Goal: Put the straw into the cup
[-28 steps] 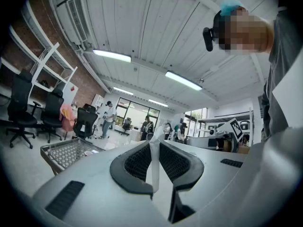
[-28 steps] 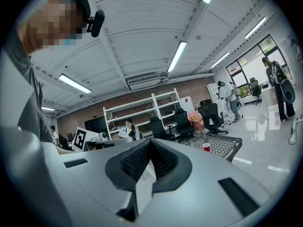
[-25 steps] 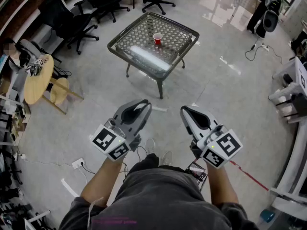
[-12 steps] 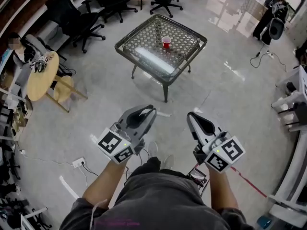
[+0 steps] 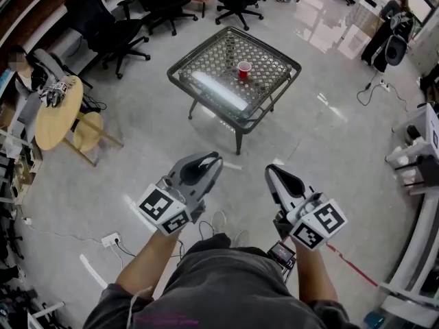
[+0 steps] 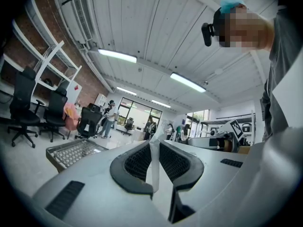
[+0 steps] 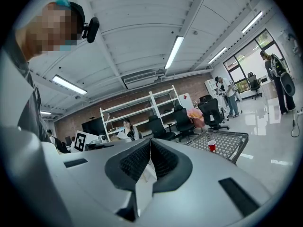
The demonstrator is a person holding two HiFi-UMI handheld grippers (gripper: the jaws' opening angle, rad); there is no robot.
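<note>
A red cup (image 5: 243, 69) stands on a low mesh-topped table (image 5: 206, 88) ahead of me; the right gripper view also shows the cup (image 7: 211, 146) on the table (image 7: 232, 138). Both grippers are held level at waist height, well short of the table. My left gripper (image 5: 216, 157) is shut on a thin white straw (image 6: 152, 169), which stands upright between its pads. The left gripper view shows the table's corner (image 6: 71, 152) far off at lower left. My right gripper (image 5: 271, 170) has its tips (image 7: 150, 141) meeting, with nothing that I can make out held between them.
Black office chairs (image 5: 110, 33) stand beyond and left of the table. A round wooden table (image 5: 51, 115) is at far left. A power strip (image 5: 110, 239) and cables lie on the floor by my feet. Racks (image 5: 418, 149) line the right side. People stand far back.
The table and cup have drawn closer and lower in the head view as I walk toward them. Both grippers keep the same pose and grip.
</note>
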